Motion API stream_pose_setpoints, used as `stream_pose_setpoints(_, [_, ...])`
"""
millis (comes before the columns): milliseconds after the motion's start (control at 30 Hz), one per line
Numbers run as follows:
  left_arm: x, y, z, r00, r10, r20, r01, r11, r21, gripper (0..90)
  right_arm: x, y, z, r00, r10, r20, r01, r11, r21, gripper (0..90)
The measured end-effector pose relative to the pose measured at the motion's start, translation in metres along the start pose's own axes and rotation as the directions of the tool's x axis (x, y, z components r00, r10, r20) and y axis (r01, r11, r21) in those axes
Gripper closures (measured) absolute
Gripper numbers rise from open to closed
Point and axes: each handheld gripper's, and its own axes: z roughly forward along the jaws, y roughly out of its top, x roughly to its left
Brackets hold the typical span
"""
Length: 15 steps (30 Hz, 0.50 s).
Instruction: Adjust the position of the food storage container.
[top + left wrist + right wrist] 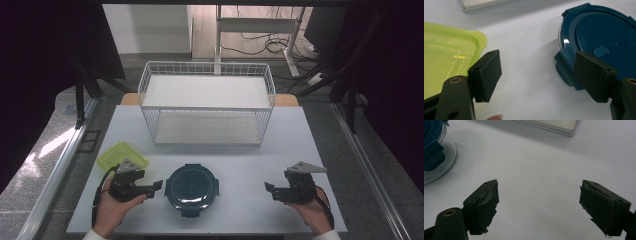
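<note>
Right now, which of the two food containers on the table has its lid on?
The round dark blue container between the two claws: it wears a clip-on lid. The square lime-green plastic container, at the left, lies open.

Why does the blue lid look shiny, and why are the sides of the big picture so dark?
In the left gripper view, a lamp glints white on the round blue container; the near black jaws look soft and out of focus. In the high view, dark curtains flank the bright table, and the container mirrors the light above.

Round dark-blue lidded container (192,189) sits centre-front on the white table (240,220); left gripper (156,187) just beside it, jaws apart, right gripper (269,190) well apart, a lime-green plastic lid (122,155) behind the left one.
</note>
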Motion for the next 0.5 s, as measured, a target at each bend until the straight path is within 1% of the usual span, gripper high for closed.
stream_pose_setpoints(67, [0.0,0.0,0.0,1.0,0.002,0.0,-0.002,1.0,0.001,23.1,0.0,0.0,0.0,0.9998,0.013,-0.018,-0.013,0.9999,-0.003,16.5])
stream_pose_setpoints(100, [-0.001,0.0,0.0,1.0,0.005,-0.001,-0.005,1.0,0.003,23.1,0.001,0.001,-0.002,0.9992,0.026,-0.03,-0.026,0.9996,-0.012,18.1])
stream_pose_setpoints(133, [-0.001,0.0,0.001,1.0,0.005,-0.002,-0.005,1.0,0.001,23.1,0.002,0.001,-0.003,0.9988,0.029,-0.041,-0.03,0.9994,-0.019,18.6])
stream_pose_setpoints(200, [-0.002,0.0,0.001,1.0,0.007,-0.001,-0.007,1.0,0.004,23.0,0.005,0.002,-0.005,0.9991,0.014,-0.039,-0.015,0.9997,-0.017,18.8])
stream_pose_setpoints(300, [-0.003,-0.002,0.0,0.9998,0.021,0.001,-0.021,0.9997,0.009,22.9,0.007,0.004,-0.005,0.9981,0.026,-0.056,-0.027,0.9996,-0.007,19.3])
stream_pose_setpoints(433, [-0.004,-0.004,-0.006,0.9999,0.001,0.014,-0.001,1.0,0.005,22.8,0.014,0.006,-0.007,0.9984,0.014,-0.055,-0.015,0.9999,-0.008,19.9])
stream_pose_setpoints(500, [-0.005,-0.003,-0.007,0.9997,0.006,0.022,-0.006,1.0,0.001,22.8,0.017,0.006,-0.007,0.9986,0.01,-0.052,-0.011,0.9999,-0.008,20.0])
